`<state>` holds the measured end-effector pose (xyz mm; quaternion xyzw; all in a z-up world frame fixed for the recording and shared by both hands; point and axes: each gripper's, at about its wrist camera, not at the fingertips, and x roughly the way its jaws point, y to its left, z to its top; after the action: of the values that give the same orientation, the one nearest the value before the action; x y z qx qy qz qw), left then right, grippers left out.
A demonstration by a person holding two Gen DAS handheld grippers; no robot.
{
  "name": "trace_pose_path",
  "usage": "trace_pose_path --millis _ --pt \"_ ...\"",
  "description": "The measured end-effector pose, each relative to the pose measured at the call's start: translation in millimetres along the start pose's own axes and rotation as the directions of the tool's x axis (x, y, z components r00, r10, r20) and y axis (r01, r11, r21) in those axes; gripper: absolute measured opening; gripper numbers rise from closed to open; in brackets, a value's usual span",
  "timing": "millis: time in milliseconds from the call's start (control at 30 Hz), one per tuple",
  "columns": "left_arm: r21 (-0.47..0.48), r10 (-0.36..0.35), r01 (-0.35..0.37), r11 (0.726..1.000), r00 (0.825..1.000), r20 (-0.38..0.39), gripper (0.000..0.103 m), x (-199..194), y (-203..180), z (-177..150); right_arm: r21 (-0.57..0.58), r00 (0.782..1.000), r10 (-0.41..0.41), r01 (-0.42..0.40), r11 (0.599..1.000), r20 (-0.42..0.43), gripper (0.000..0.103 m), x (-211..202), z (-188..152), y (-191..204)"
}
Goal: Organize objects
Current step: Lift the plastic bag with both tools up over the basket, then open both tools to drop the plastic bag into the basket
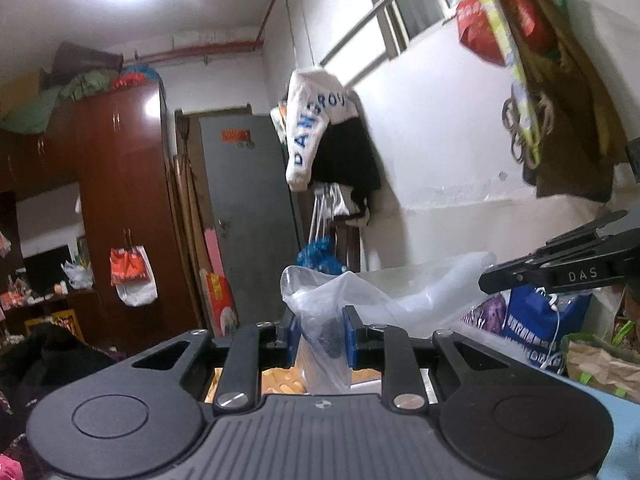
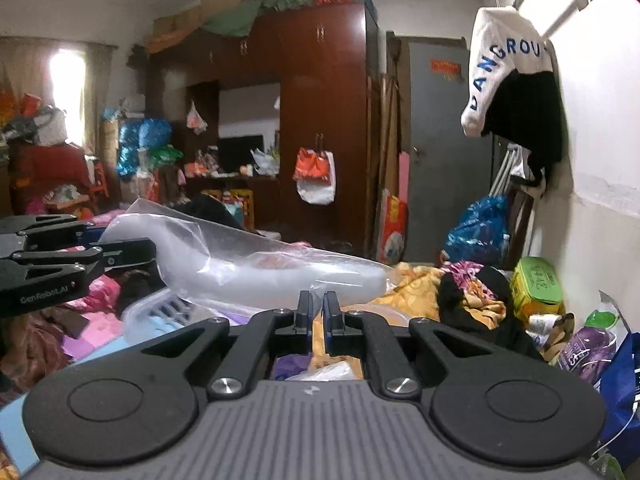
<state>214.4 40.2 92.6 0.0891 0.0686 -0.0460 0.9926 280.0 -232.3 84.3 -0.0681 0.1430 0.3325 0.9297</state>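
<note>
My left gripper (image 1: pixel 319 330) is shut on a clear plastic bag (image 1: pixel 384 300) and holds it up in the air; a dark lump sits in the bag between the blue pads (image 1: pixel 349 338). The bag stretches right toward my right gripper, whose black fingers (image 1: pixel 516 278) show side-on at the right edge. In the right wrist view the same bag (image 2: pixel 248 264) billows across the middle, with the left gripper (image 2: pixel 132 256) on its left end. My right gripper (image 2: pixel 316 316) has its jaws nearly together, just below the bag's lower edge; a grip on it cannot be seen.
A cluttered bed of clothes (image 2: pixel 472 300) lies below. A pale blue basket (image 2: pixel 160 316) sits at the left. A green box (image 2: pixel 536 284) and bags (image 1: pixel 540 324) line the white wall. A brown wardrobe (image 1: pixel 124 200) and grey door (image 1: pixel 248 208) stand beyond.
</note>
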Motion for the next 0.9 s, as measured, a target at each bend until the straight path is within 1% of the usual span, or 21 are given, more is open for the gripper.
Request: trace_pose_path --millis 200,333,433,567,633,667,700,733,767,800,833,867,900 --pt "-0.003 -0.001 0.001 1.000 0.996 -0.088 0.026 38.1 11.2 -12.6 0.026 0.997 -0.003 0.005 1.000 -0.074 0.006 25.0 -8.3 -2.9" --pt "-0.002 -0.006 0.005 1.000 0.986 -0.165 0.026 61.6 17.7 -20.4 0.036 0.992 -0.005 0.010 0.999 -0.127 0.006 40.6 -13.2 -6.8" --pt "0.001 0.002 -0.002 1.000 0.979 -0.205 0.026 70.7 19.2 -25.8 0.044 0.989 -0.008 0.014 0.999 -0.148 0.006 46.0 -14.9 -9.2" --pt "-0.009 -0.002 0.000 1.000 0.973 -0.229 0.026 74.6 21.0 -27.0 0.054 0.986 -0.010 0.019 0.998 -0.169 0.006 48.4 -13.6 -14.4" --pt "0.001 0.004 -0.004 1.000 0.971 -0.240 0.031 75.2 19.2 -27.7 0.046 0.984 -0.020 0.028 0.999 -0.178 0.007 48.7 -12.2 -15.2" --pt "0.010 0.013 -0.011 1.000 0.970 -0.244 0.034 77.7 17.6 -25.9 0.039 0.983 -0.027 0.035 0.999 -0.184 0.009 49.3 -11.1 -14.9" --pt "0.028 0.034 -0.028 0.999 0.969 -0.243 0.047 78.9 14.8 -24.5 0.040 0.982 -0.035 0.043 0.998 -0.188 0.011 48.9 -10.3 -15.3" --pt "0.048 0.047 -0.037 0.998 0.971 -0.235 0.062 75.9 12.2 -24.8 0.050 0.983 -0.040 0.050 0.997 -0.181 0.021 47.5 -8.3 -17.9" --pt "0.055 0.048 -0.036 0.998 0.974 -0.223 0.071 73.2 9.9 -23.0 0.062 0.985 -0.035 0.046 0.997 -0.168 0.031 45.2 -6.5 -19.9" --pt "0.058 0.047 -0.036 0.998 0.978 -0.204 0.086 67.4 8.5 -21.5 0.077 0.989 -0.027 0.038 0.996 -0.149 0.057 39.4 -6.2 -21.4" --pt "0.055 0.046 -0.036 0.998 0.983 -0.178 0.089 58.9 7.8 -20.5 0.087 0.991 -0.021 0.033 0.996 -0.130 0.083 32.7 -5.9 -21.4" --pt "0.048 0.040 -0.032 0.998 0.987 -0.159 0.089 50.4 8.0 -19.5 0.084 0.994 -0.026 0.035 0.996 -0.106 0.096 25.8 -5.9 -20.1" --pt "0.042 0.036 -0.031 0.999 0.989 -0.146 0.089 41.2 7.7 -18.2 0.072 0.996 -0.037 0.043 0.996 -0.082 0.098 17.5 -6.6 -17.5"
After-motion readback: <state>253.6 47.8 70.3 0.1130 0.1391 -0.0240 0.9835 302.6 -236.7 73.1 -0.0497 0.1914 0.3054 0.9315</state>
